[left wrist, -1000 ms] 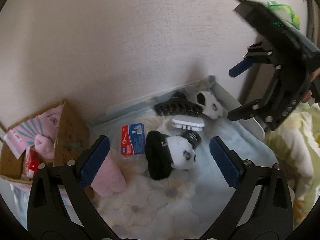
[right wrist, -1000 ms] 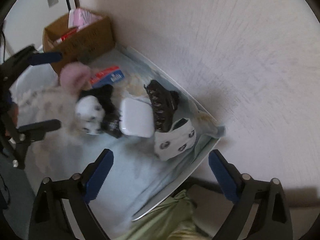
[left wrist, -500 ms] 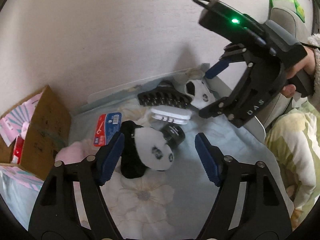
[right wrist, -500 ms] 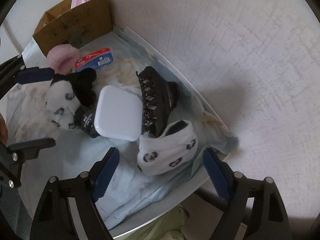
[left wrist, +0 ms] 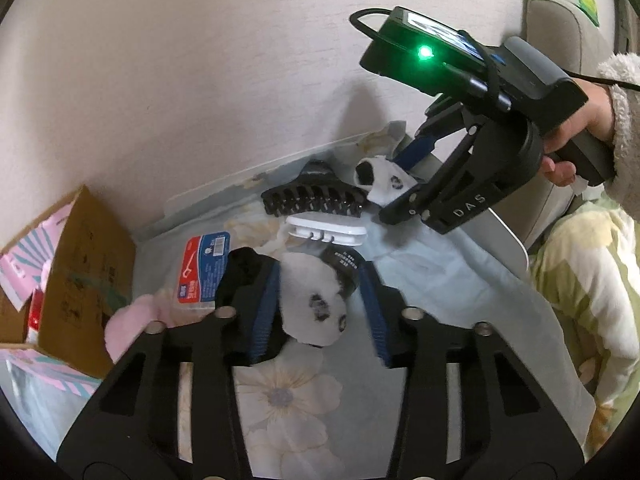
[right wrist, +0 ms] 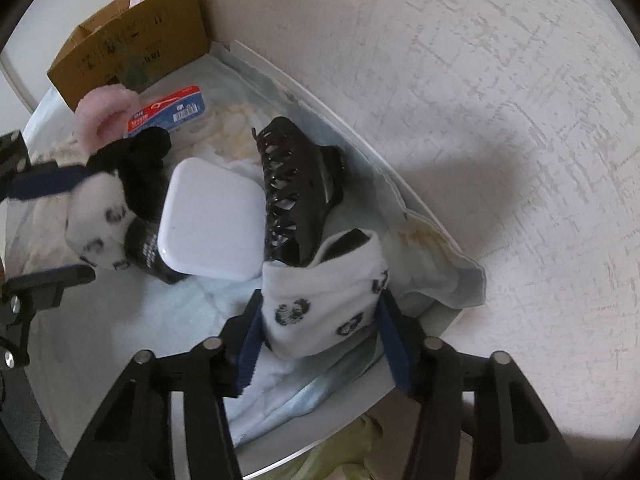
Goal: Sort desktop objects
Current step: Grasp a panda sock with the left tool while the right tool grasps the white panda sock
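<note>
A rolled black-and-white panda sock lies on the flowered cloth. My left gripper straddles it with its jaws closing, and the blue pads meet its sides. The right wrist view shows that same sock at the left edge inside the left gripper. A white panda-print sock rests at the tray's right corner. My right gripper comes down over it, jaws closing, pads against both flanks. From the left wrist, the right gripper is seen at that sock.
A black hair claw, a white square case, a pink scrunchie and a blue-red packet lie between the socks. A cardboard box stands at the far left. The wall runs close behind the tray rim.
Both grippers sank toward the cloth and their jaws narrowed from wide open until each enclosed a sock. The right gripper came down over the white sock at the corner.
</note>
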